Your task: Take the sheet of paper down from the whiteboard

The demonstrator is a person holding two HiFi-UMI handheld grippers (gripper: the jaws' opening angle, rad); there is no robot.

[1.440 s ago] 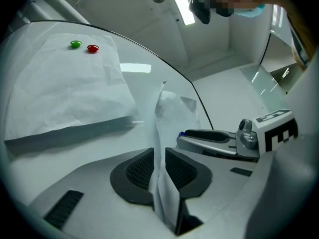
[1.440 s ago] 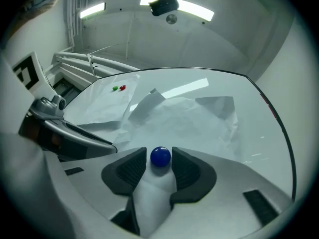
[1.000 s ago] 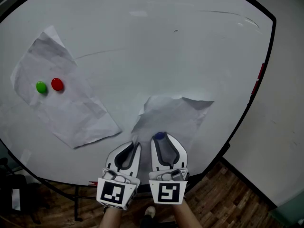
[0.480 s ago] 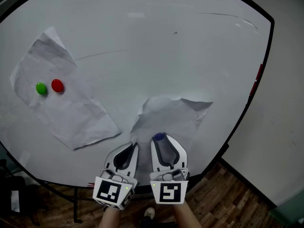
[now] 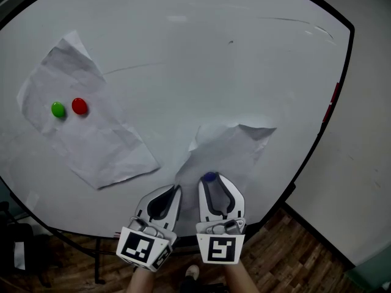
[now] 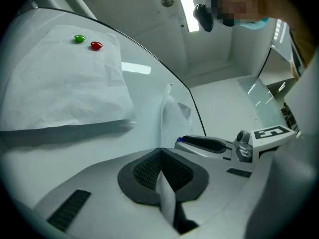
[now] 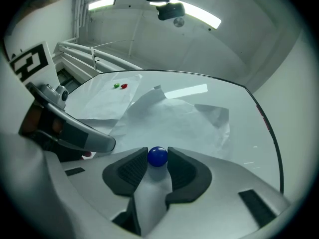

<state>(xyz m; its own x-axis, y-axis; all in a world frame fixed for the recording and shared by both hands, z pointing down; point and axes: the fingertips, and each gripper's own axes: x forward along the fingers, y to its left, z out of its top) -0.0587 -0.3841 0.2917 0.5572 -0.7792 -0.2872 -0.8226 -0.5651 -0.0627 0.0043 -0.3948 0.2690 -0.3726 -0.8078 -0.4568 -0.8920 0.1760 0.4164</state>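
Note:
A crumpled white sheet (image 5: 227,146) lies against the whiteboard (image 5: 201,54) at its lower middle, with its upper left corner curling off. A blue magnet (image 5: 209,177) sits on the sheet's lower part. My right gripper (image 5: 211,179) is shut on that blue magnet (image 7: 157,156), one pad on each side. My left gripper (image 5: 178,188) is just to the left, shut on the sheet's lower left edge. In the left gripper view a strip of the sheet (image 6: 167,198) is pinched between the pads of my left gripper (image 6: 160,151).
A second, larger sheet (image 5: 98,133) hangs at the board's left, pinned by a green magnet (image 5: 58,109) and a red magnet (image 5: 79,106). The board's black frame (image 5: 342,72) curves down the right side. Below it are a wooden floor (image 5: 287,255) and dark stand legs (image 5: 98,258).
My left gripper's jaws have closed on the sheet's lower left edge, and the gripper has rolled slightly. The right gripper stays on the blue magnet.

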